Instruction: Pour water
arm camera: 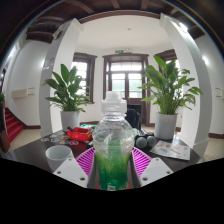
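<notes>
Dark table point(30, 152) ahead, two potted plants point(168, 90) behind. Clear water bottle point(112, 140), white cap on, upright between fingers; gripper point(112, 168) clamped on it, both pads point(86, 161) pressing. White cup point(58, 156) just left. Step judged: carrying bottle. Next: shift over cup, tilt slowly.

Clear plastic bottles w/ green liquid point(111, 150): 1, bottom centre
Potted green leafy plants: 2, left point(69, 90) & right point(167, 88)
White paper cups point(59, 156): 1, lower left
Red bowls point(79, 132): 1, left of centre
</notes>
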Demonstrator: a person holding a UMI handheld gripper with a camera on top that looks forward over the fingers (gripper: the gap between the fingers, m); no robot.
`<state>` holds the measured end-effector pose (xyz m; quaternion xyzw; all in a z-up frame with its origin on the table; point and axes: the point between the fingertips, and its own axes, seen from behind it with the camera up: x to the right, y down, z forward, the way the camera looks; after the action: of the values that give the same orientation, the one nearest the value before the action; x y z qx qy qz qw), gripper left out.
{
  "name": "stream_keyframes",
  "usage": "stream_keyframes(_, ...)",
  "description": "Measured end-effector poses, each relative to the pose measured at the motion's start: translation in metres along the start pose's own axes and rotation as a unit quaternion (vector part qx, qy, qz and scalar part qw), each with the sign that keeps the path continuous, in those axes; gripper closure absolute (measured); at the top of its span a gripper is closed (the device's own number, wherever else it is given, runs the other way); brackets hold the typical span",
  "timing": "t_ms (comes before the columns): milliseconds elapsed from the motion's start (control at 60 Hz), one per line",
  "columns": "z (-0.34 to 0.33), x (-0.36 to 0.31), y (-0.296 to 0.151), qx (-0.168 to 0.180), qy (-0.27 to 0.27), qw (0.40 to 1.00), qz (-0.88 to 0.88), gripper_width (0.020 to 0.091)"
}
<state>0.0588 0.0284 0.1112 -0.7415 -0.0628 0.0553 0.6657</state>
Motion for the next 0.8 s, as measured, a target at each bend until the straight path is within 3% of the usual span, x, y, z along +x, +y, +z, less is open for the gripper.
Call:
stream_keyframes(33, -0.001, 0.0, 0.002, -0.009, 0.005, 1.0, 0.0, 0.0547)
stream_keyframes(117, -0.011, 0.001, 0.001, -0.019, 0.015, 1.0, 0.011, 0.0372)
stream_keyframes(183, -0.027, 0.001, -0.003, -0.019, 0.018, 0.999, 0.019, 0.0306)
stream_keyframes(483, -0.141, -0.001, -0.024, -0.05, 0.094, 0.993, 0.058, 0.0295)
stream_keyframes(800, -0.199, -0.003, -0.062, -0.027, 0.129, 0.99, 0.038, 0.0299)
